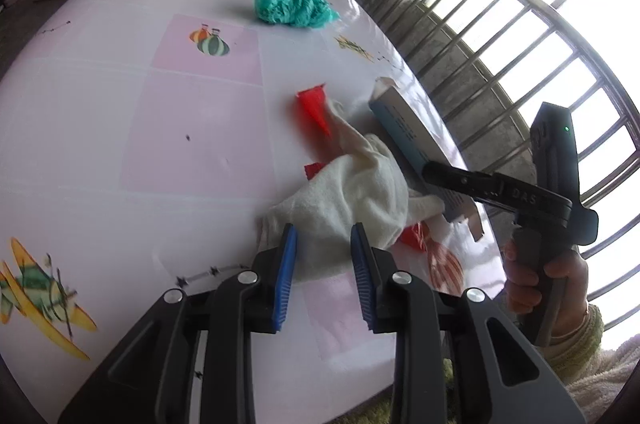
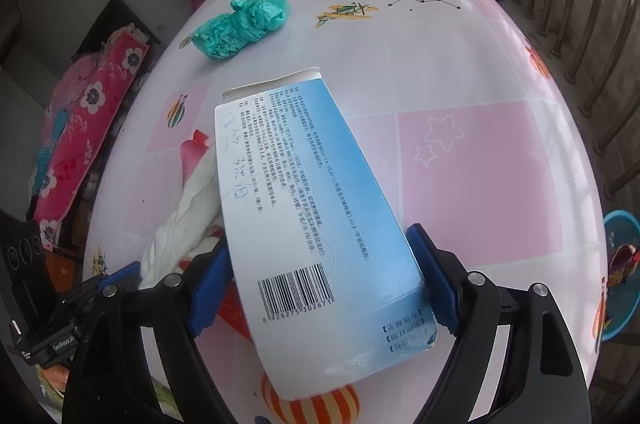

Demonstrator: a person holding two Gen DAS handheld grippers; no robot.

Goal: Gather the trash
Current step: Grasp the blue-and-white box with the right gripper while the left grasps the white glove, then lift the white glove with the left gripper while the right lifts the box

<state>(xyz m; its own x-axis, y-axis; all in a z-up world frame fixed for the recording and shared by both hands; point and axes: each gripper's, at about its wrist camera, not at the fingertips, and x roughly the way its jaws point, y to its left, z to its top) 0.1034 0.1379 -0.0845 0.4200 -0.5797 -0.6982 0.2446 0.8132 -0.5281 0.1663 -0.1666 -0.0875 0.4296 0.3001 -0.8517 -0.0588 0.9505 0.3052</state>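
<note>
Pink table: right gripper clamped on blue box; left gripper apart, at white cloth.

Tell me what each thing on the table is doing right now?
blue box: gripped by the right gripper, bottom flap open.
white cloth: crumpled, lying partly over red wrapper.
red wrapper: lying flat, partly covered.
green bag: scrunched up, lying alone.
left gripper: open, at the cloth's edge.
</note>
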